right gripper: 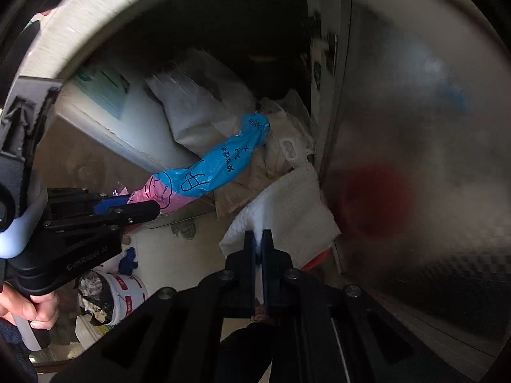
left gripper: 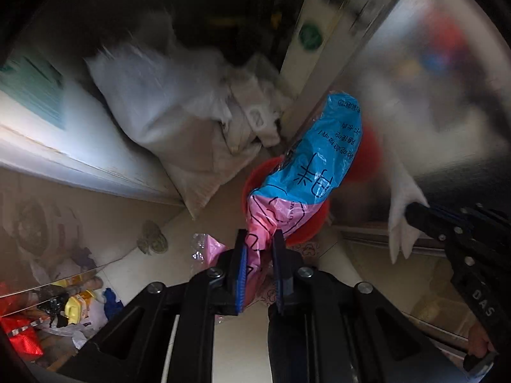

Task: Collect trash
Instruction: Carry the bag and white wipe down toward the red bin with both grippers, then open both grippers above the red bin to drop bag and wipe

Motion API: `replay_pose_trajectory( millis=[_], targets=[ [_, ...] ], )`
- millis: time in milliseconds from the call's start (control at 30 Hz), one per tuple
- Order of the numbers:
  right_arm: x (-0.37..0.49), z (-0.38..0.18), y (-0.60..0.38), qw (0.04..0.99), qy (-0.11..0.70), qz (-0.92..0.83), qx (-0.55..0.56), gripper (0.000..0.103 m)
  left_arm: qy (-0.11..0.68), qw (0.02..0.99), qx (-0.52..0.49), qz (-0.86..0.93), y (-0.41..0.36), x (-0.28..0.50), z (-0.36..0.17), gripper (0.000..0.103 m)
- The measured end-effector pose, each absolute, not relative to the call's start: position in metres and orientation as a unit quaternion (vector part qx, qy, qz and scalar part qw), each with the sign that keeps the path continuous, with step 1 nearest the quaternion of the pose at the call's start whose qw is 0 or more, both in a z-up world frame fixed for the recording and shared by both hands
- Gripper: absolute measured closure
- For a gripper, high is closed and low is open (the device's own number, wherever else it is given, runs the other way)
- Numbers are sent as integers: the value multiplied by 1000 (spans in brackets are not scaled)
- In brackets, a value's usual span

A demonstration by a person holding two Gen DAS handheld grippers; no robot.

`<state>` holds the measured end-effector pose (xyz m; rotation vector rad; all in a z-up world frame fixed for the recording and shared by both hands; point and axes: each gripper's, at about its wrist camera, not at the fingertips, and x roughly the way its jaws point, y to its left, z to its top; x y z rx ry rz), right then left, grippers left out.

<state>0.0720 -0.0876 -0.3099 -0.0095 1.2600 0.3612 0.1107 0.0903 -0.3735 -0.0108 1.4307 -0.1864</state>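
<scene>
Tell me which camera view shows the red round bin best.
The left wrist view: the red round bin shows its rim and wall beneath the blue-and-pink printed plastic bag. The right wrist view gives only a red sliver behind the white paper towel.

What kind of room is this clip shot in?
Probably a cluttered storage or utility corner of a home: white sacks piled on a tiled floor, a red bucket beside a metal door, and a pail full of rubbish.
</scene>
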Motion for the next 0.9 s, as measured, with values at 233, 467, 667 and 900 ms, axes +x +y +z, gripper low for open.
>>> replay_pose_trajectory(
  millis=[233,467,667,900],
  targets=[
    [93,-393,-88,783,606,142,9,100,677,728,15,-105,73,129,-471,89],
    [103,-434,-106,772,621,134,-4,100,679,722,12,-130,62,141,-510,68],
    [102,-438,-114,771,626,115,7,100,699,699,25,-148,50,144,-517,67],
    [95,-430,-119,771,626,119,7,100,687,710,23,-154,54,143,-510,57]
  ],
)
